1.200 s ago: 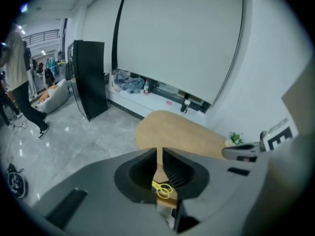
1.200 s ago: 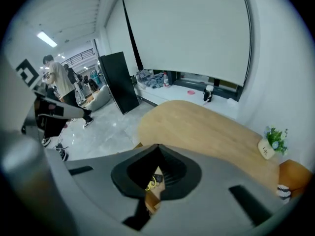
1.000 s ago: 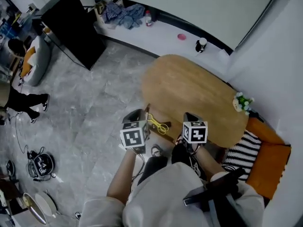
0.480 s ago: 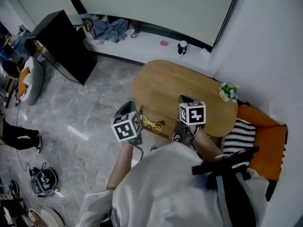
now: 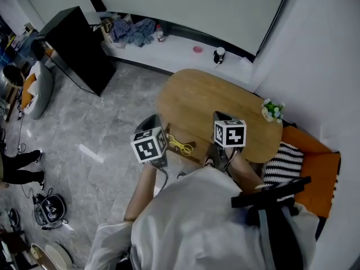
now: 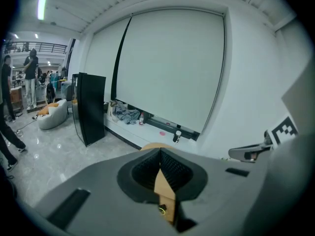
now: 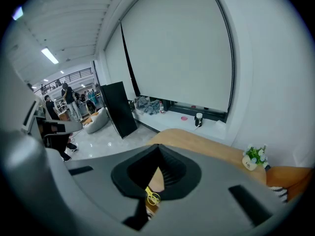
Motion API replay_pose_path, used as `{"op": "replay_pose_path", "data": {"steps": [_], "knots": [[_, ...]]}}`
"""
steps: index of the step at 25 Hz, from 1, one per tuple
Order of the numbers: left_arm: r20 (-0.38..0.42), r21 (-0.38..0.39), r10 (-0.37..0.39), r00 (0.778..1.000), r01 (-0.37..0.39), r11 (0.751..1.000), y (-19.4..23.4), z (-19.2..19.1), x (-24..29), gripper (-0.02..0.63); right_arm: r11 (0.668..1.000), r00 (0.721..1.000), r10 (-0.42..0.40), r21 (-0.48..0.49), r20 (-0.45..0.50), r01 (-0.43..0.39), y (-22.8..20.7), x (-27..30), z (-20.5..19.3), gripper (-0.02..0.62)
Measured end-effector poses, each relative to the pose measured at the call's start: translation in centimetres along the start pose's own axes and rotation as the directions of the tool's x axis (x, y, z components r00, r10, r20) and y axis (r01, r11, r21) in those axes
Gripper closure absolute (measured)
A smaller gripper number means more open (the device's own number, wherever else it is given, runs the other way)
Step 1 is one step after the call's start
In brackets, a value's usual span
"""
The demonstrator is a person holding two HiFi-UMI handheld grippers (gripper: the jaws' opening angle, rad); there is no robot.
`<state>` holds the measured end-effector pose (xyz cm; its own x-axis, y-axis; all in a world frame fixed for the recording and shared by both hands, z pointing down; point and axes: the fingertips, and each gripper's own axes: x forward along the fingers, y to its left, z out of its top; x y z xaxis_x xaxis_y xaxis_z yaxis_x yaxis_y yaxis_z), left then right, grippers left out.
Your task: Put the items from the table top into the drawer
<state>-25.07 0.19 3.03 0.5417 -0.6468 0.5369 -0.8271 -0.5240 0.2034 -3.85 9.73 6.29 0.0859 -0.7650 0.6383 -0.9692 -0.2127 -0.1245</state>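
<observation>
An oval wooden table [image 5: 219, 103] stands in front of me, with a drawer [image 5: 194, 155] pulled open under its near left edge. Yellow scissors [image 5: 180, 145] lie inside the drawer; they also show through the jaws as the scissors [image 7: 152, 196] in the right gripper view. A small flower pot [image 5: 271, 110] stands at the table's right end. My left gripper [image 5: 154, 118] hangs above the drawer's left side, shut and holding nothing. My right gripper [image 5: 220, 116] is over the table's near edge, right of the drawer, jaws together and empty.
A black cabinet [image 5: 79, 44] stands at the far left. Along the far wall a white ledge [image 5: 174, 49] carries clothes, a bottle and a black mug [image 5: 218, 55]. An orange seat with a striped cushion [image 5: 284, 170] is at my right. A person [image 5: 22, 165] stands on the grey floor.
Both grippers have lifted up from the open drawer towards my head and then held still. The scissors stay in the drawer. The person at the left has walked on.
</observation>
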Motion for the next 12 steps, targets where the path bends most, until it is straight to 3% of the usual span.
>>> {"op": "replay_pose_path", "data": {"steps": [12], "knots": [[-0.019,0.004,-0.021,1.000,0.022,1.000,-1.4,-0.7,1.0,0.595,1.000,1.000,-0.010,0.014,0.010,0.010,-1.5,-0.2,-0.2,0.603]]}}
